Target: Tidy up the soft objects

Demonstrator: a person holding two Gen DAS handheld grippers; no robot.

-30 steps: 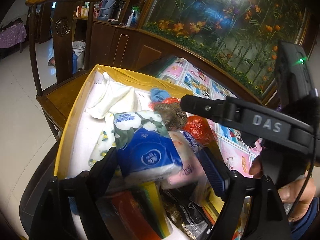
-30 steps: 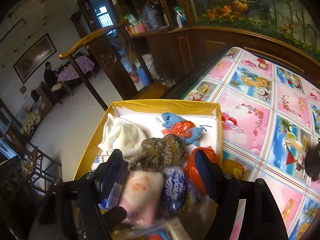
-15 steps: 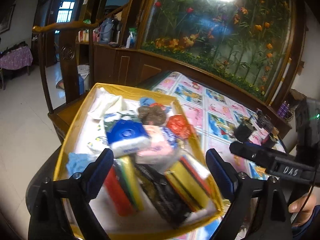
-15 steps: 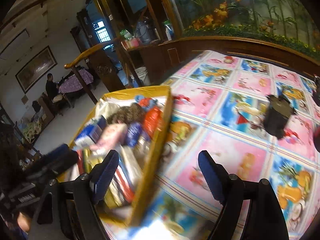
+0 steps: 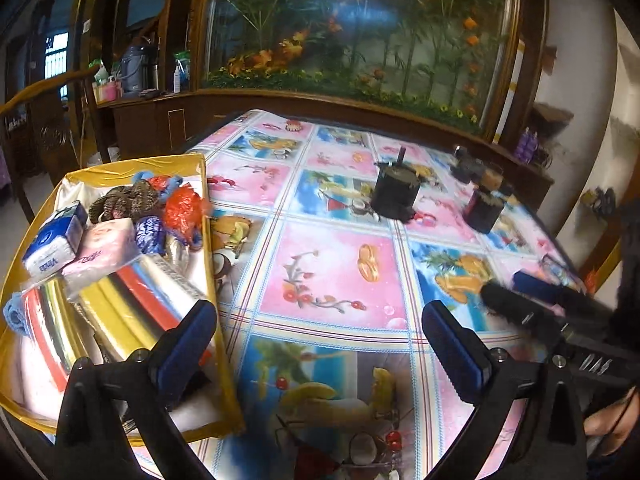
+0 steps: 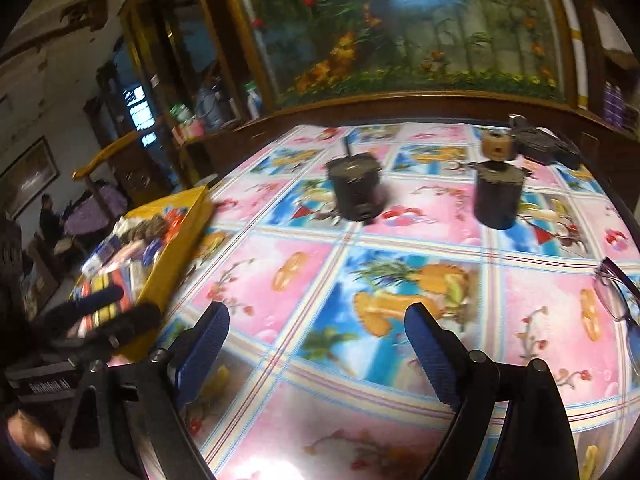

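Note:
A yellow box (image 5: 206, 200) stands at the table's left end, packed with soft things: a blue tissue pack (image 5: 52, 240), a pink tissue pack (image 5: 100, 248), a brown knitted piece (image 5: 124, 200), a red plastic bag (image 5: 182, 208) and wrapped sponges (image 5: 120, 308). My left gripper (image 5: 316, 320) hangs over the tablecloth just right of the box, its jaws opening with nothing between them. My right gripper (image 6: 316, 316) is further right over bare cloth, its jaws also opening and empty. The right wrist view shows the box (image 6: 176, 248) far left, with the left gripper (image 6: 116, 310) in front of it.
The table (image 5: 332, 272) has a pink and blue fruit-print cloth. Two black canisters (image 6: 354, 184) (image 6: 498, 192) stand toward its far side. Spectacles (image 6: 616, 292) lie at the right edge. A wooden chair (image 6: 108, 160) stands behind the box, and a flower-painted panel backs the table.
Both grippers have swung right, from above the box's contents to over the tablecloth. The box now sits at the left of both views. Both pairs of jaws stand wider.

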